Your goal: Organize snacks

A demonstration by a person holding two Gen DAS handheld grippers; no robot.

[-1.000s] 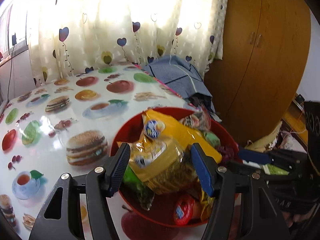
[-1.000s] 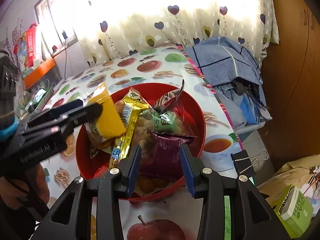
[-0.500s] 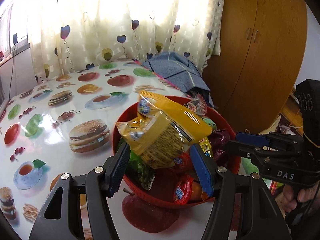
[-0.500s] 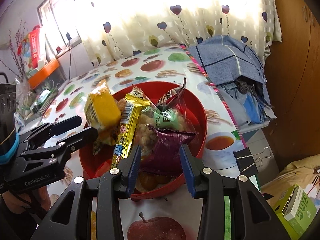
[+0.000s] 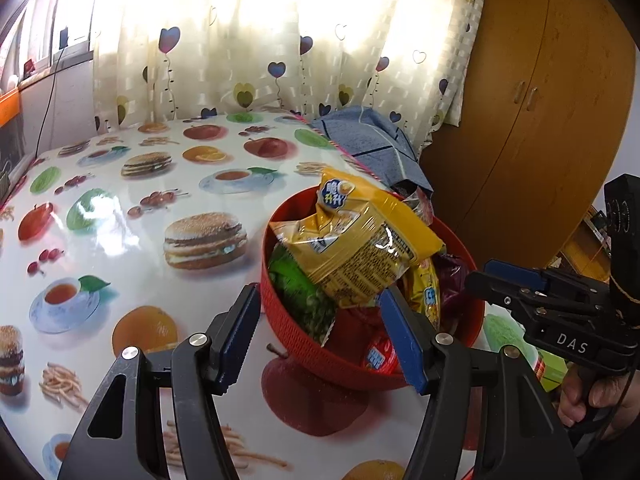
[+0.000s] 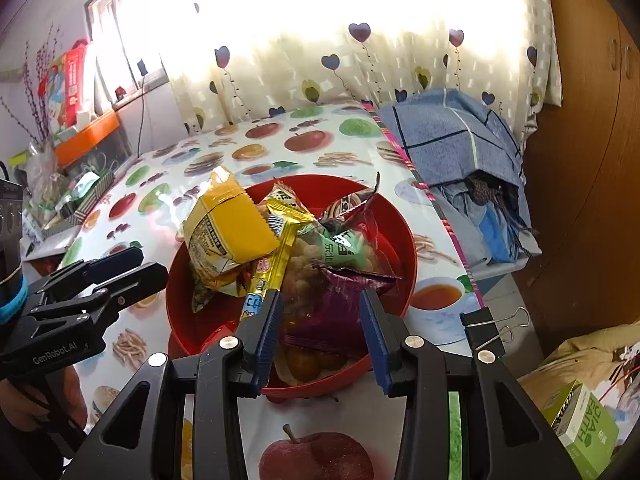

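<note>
A red bowl (image 5: 304, 340) (image 6: 412, 256) heaped with snack packets stands on the fruit-print tablecloth. A yellow packet (image 5: 360, 248) (image 6: 228, 228) lies on top of the heap and leans over the bowl's left rim. Beside it are a long gold bar (image 6: 276, 264), a green packet (image 6: 344, 244) and a purple packet (image 6: 340, 308). My left gripper (image 5: 320, 336) (image 6: 152, 264) is open and empty at the bowl's near-left wall, just short of the yellow packet. My right gripper (image 6: 320, 334) (image 5: 478, 274) hangs open over the near rim, with the purple packet just beyond its fingers.
A blue checked cloth (image 6: 452, 140) drapes the table's far right corner by a wooden wardrobe (image 5: 540, 120). A black binder clip (image 6: 492, 324) grips the table's right edge. A green box (image 6: 580, 428) lies lower right. A striped box (image 6: 80, 200) and clutter line the left.
My left gripper has drawn back to the left, off the yellow packet, which now rests on the heap in the bowl. The right gripper has stayed where it was.
</note>
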